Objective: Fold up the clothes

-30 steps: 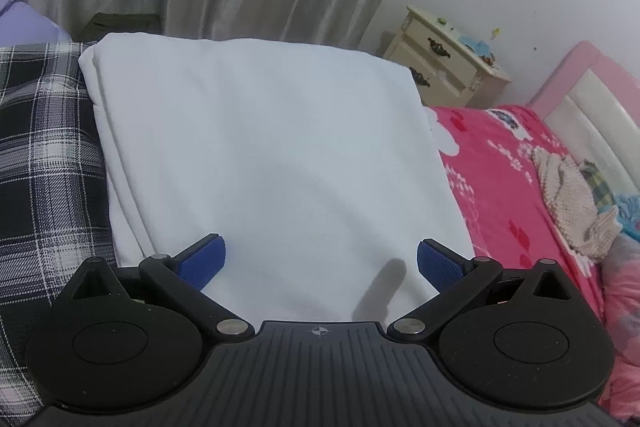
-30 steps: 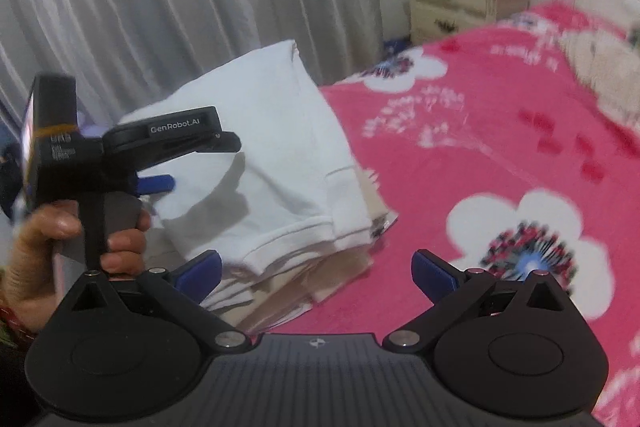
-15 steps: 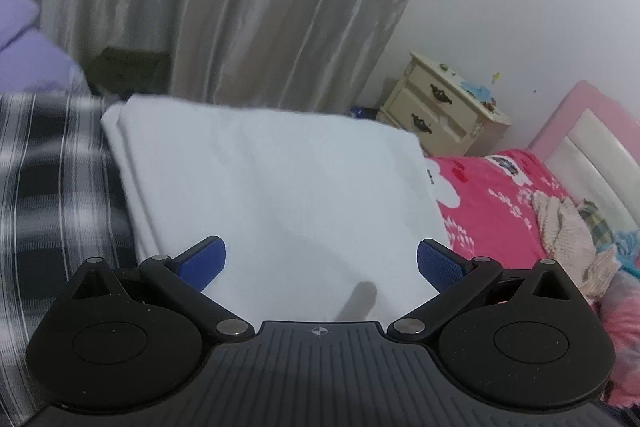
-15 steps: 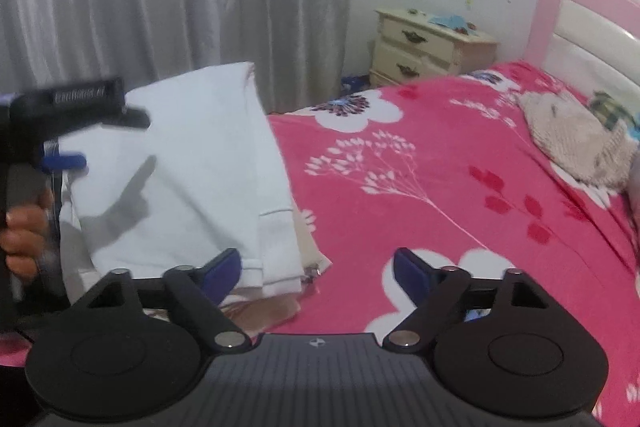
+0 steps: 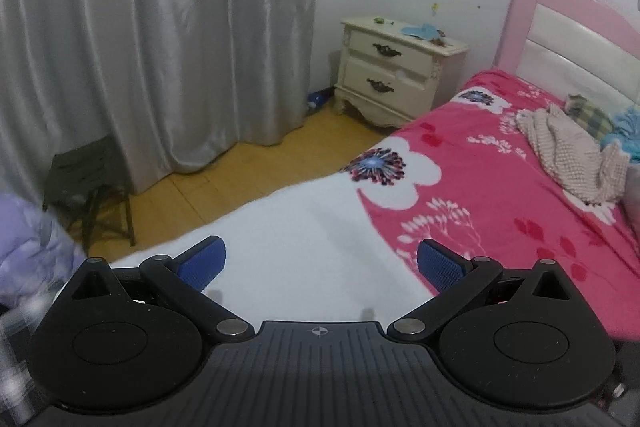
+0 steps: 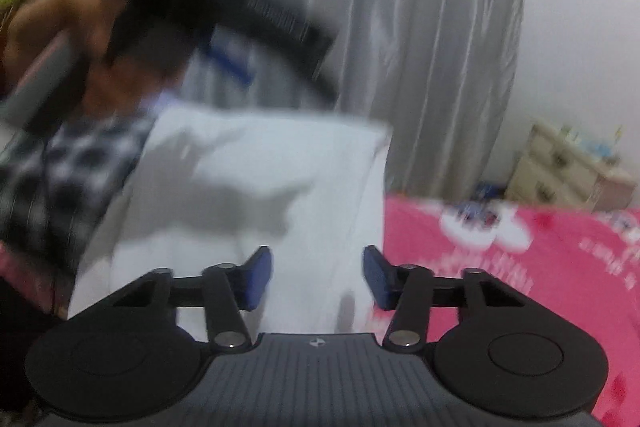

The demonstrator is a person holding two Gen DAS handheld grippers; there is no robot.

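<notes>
A folded white garment (image 5: 304,227) lies at the edge of the pink flowered bed (image 5: 500,195). My left gripper (image 5: 320,263) hovers above it, open, with nothing between its blue pads. In the right wrist view the same white garment (image 6: 260,179) fills the middle, blurred. My right gripper (image 6: 318,283) hangs over its near right part. Its jaws are closing and stand about half wide; the cloth shows behind the gap and the pads do not press on it. A person's hand (image 6: 52,39) holds the left gripper at the upper left, blurred.
A black-and-white plaid cloth (image 6: 60,179) lies left of the white garment. A beige knitted garment (image 5: 572,155) rests near the pink headboard (image 5: 568,23). A cream nightstand (image 5: 396,75), a grey curtain (image 5: 160,27), a dark stool (image 5: 88,179) and a purple cloth (image 5: 28,247) stand around the wooden floor.
The left gripper rose and rolled, so the white garment dropped low in its view and the floor appeared. The right gripper swung left over the white garment and its jaws narrowed.
</notes>
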